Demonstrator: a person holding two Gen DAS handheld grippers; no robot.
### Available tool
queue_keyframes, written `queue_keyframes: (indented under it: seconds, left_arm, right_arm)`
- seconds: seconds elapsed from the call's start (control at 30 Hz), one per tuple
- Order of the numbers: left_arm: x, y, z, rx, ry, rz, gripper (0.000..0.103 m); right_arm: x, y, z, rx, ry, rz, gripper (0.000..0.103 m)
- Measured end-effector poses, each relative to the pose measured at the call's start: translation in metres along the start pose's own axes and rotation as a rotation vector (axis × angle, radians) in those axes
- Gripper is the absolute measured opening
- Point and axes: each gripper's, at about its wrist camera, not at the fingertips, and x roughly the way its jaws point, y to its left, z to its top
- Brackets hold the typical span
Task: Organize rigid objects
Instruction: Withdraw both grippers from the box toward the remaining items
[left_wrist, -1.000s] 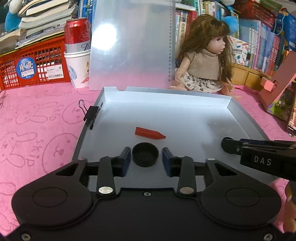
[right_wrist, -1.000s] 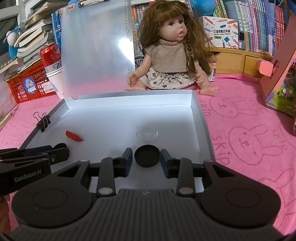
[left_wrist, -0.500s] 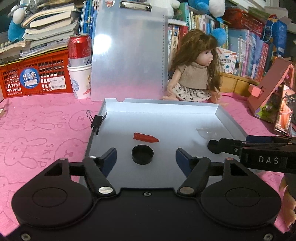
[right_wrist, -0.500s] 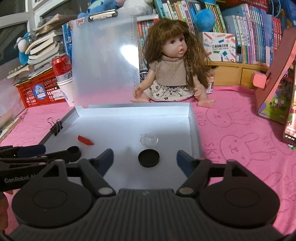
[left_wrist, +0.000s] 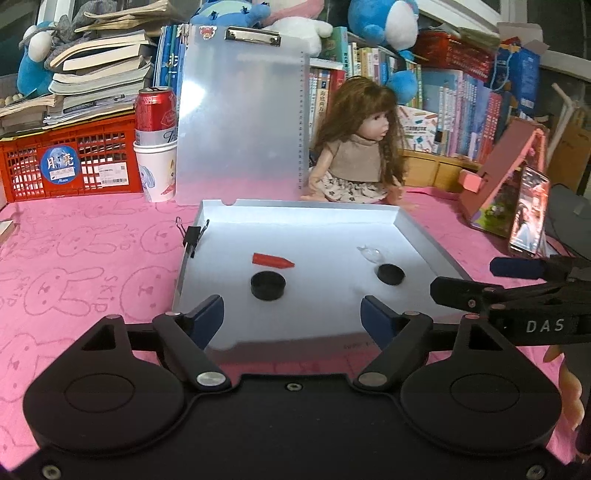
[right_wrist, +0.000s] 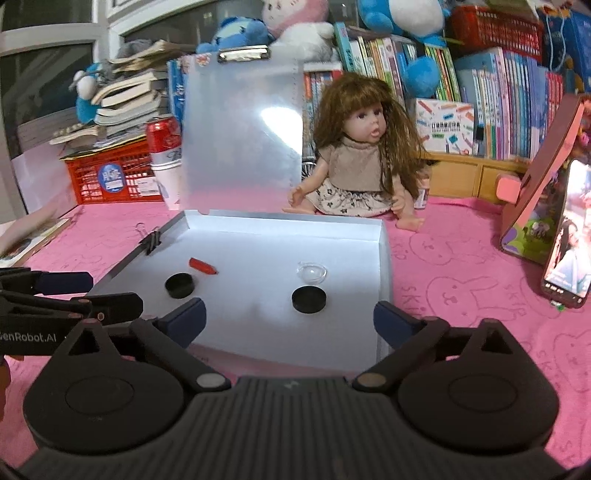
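- The left tool (left_wrist: 291, 314) stands wide with nothing between its jaws, which have just been opening; a black cap (left_wrist: 268, 284) lies just ahead of it in the shallow grey tray (left_wrist: 417, 229).
- The right tool (right_wrist: 290, 319) is also wide and empty, its jaws just opened; a second black cap (right_wrist: 308, 300) lies before it, beside a clear dome (right_wrist: 311, 273).
- A red crayon-like piece (left_wrist: 272, 260) lies near the first cap.
- Both caps appear set down, so the sensible move is drawing away without nudging them.
- A binder clip (left_wrist: 192, 236) grips the tray's left wall; a doll (right_wrist: 360, 162), clipboard (left_wrist: 242, 118) and phone (right_wrist: 567, 254) crowd the pink counter (left_wrist: 74, 258).
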Motion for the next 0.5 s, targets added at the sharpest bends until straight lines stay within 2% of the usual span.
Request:
queue_keyframes:
  seconds: [0.23,0.5]
  left_arm:
    - [-0.026,-0.005,-0.019,0.014,0.002,-0.032,0.081]
    - [-0.057,-0.012,-0.038,0.037,-0.040,-0.043,0.082]
  right_arm:
    - [-0.027,0.005,-0.013,-0.034,-0.021,0.021,0.103]
    - [-0.048,0.008,-0.031,-0.034,-0.031,0.037,0.103]
